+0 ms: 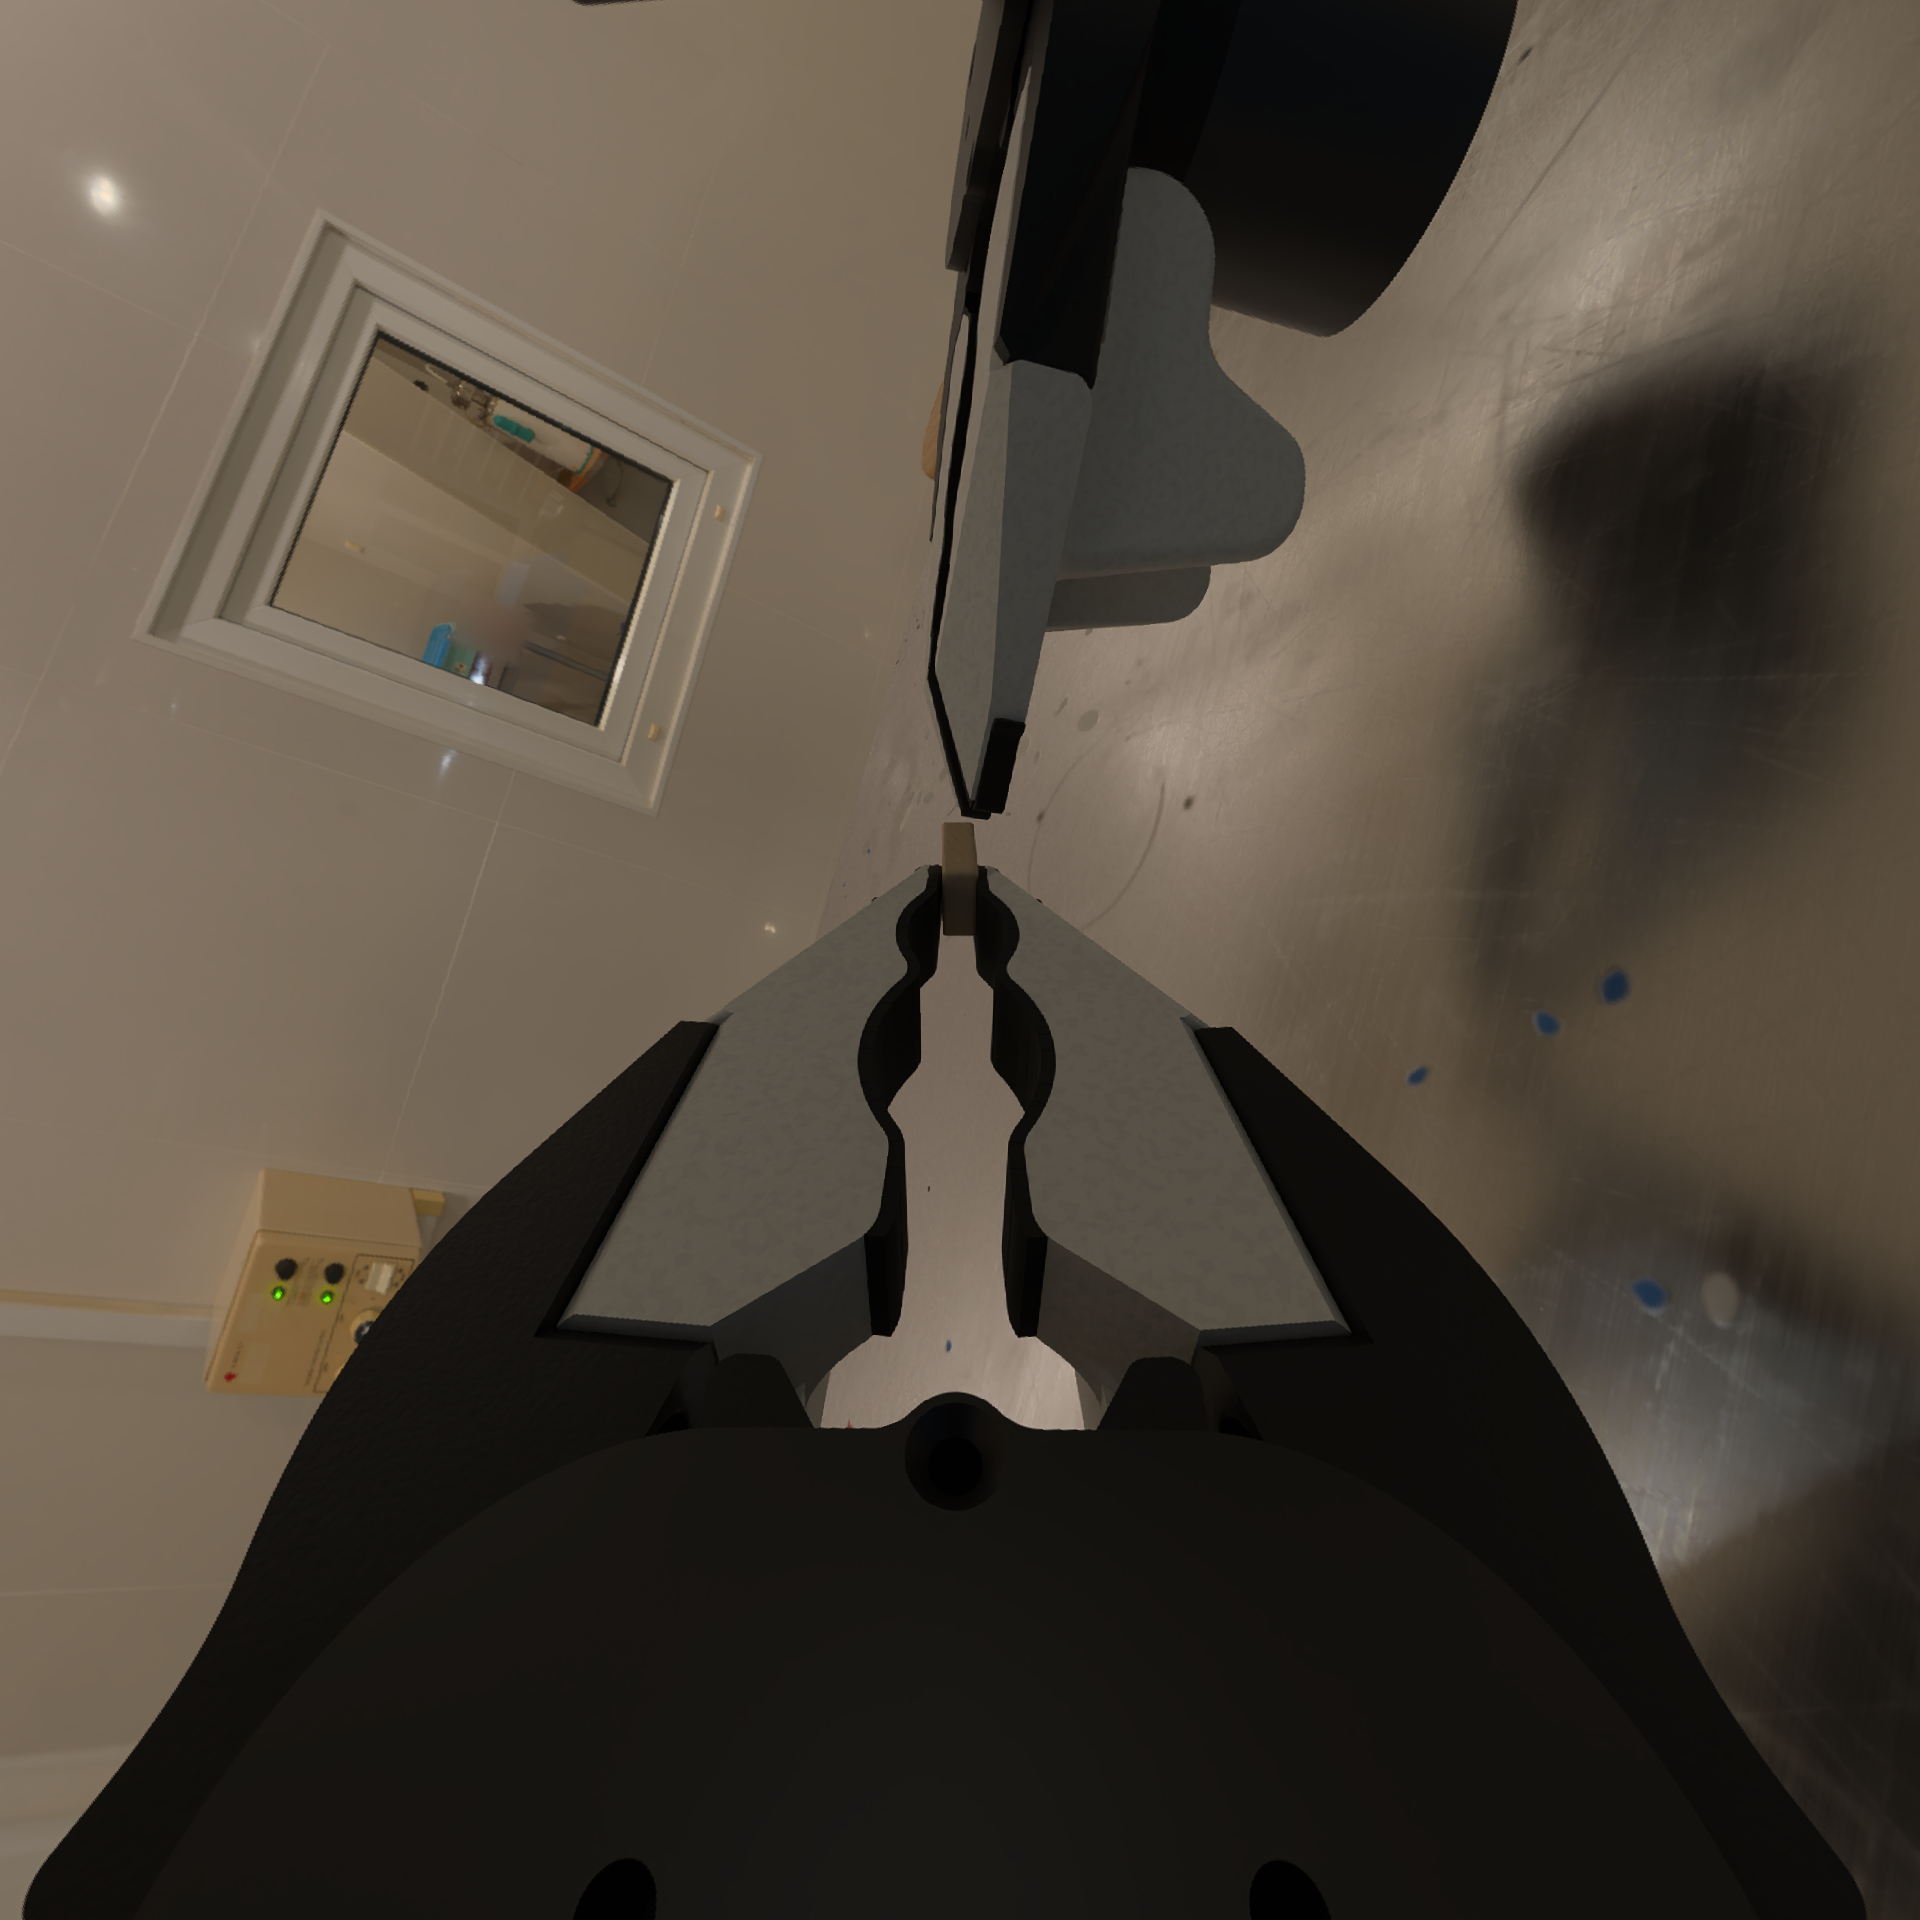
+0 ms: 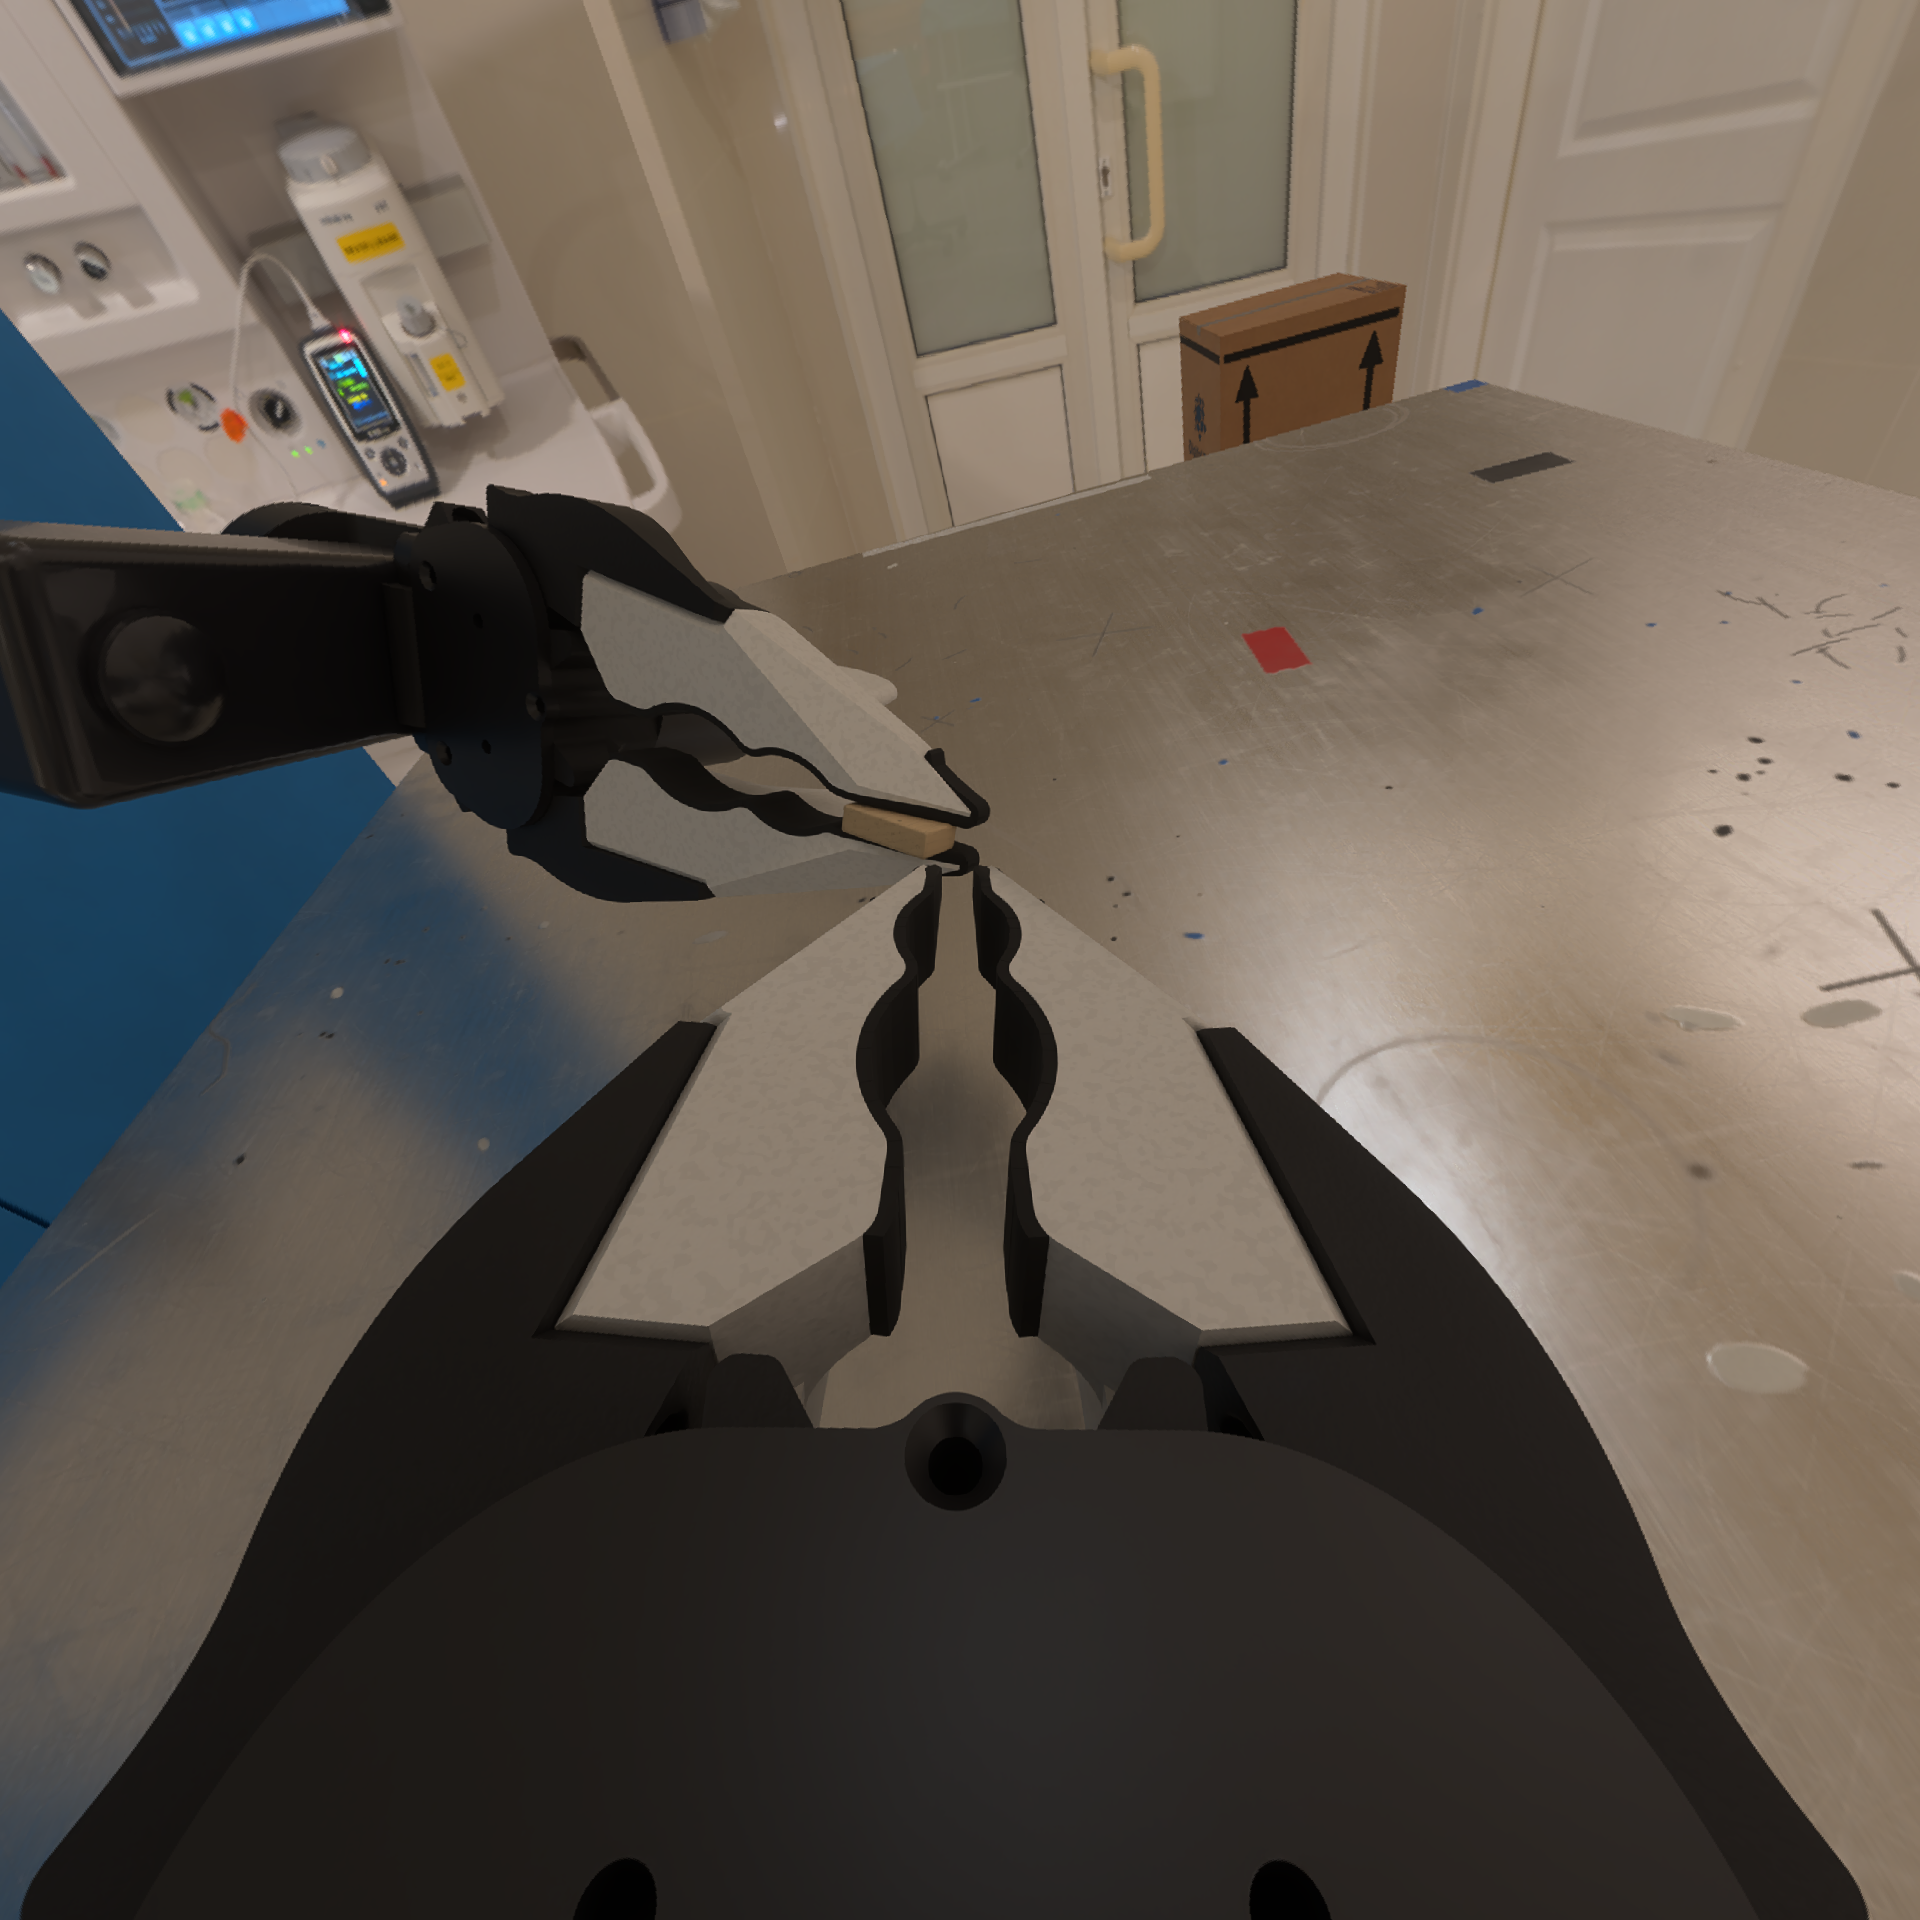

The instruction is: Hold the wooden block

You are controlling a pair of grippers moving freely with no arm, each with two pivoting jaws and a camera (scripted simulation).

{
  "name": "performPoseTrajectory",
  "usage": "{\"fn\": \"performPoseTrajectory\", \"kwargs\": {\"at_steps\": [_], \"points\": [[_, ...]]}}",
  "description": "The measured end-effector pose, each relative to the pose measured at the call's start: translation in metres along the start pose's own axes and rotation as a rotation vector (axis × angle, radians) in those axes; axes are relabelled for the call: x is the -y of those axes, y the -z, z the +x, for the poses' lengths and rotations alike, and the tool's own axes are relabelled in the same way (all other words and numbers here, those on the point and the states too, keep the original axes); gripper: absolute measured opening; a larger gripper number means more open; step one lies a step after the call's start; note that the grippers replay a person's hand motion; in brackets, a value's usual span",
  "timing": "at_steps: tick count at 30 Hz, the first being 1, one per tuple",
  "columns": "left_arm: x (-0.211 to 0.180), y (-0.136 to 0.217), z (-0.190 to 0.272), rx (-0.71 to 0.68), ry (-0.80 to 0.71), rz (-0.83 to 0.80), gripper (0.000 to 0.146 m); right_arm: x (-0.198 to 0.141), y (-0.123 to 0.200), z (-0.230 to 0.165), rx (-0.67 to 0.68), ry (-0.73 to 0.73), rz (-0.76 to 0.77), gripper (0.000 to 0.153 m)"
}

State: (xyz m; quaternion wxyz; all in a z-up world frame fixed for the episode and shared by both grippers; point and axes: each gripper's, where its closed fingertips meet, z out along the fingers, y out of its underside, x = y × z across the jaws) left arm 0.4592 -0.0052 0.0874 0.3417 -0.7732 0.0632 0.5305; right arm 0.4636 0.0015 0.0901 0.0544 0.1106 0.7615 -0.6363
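Note:
The wooden block (image 1: 956,883) is a small pale bar. My left gripper (image 1: 957,878) is shut on it at the fingertips, and the block's end sticks out a little past them. In the right wrist view the left gripper (image 2: 961,831) comes in from the left and holds the block (image 2: 899,829) level above the metal table (image 2: 1455,831). My right gripper (image 2: 957,875) is empty, its tips just short of the block's near end. Its jaws stand a narrow gap apart. It shows edge-on in the left wrist view (image 1: 977,800), pointing at the block.
A red patch (image 2: 1275,649) and a dark patch (image 2: 1522,468) lie on the table. A cardboard box (image 2: 1288,364) stands past its far edge by double doors. A medical equipment cart (image 2: 364,312) stands at the far left. A wall window (image 1: 457,520) and a control box (image 1: 322,1278) show left.

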Motion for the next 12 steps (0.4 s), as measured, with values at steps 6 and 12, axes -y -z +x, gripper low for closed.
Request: {"fn": "performPoseTrajectory", "kwargs": {"at_steps": [6,12], "points": [[0.0009,-0.0003,-0.0002,0.0,0.011,0.001,0.005,0.0007,0.0003,-0.0004,0.001,0.002,0.005,0.005],[0.0006,-0.0004,0.0006,-0.027,0.087,0.019,0.005,0.0018,-0.0001,0.0,-0.043,0.087,0.012,0.005]]}}
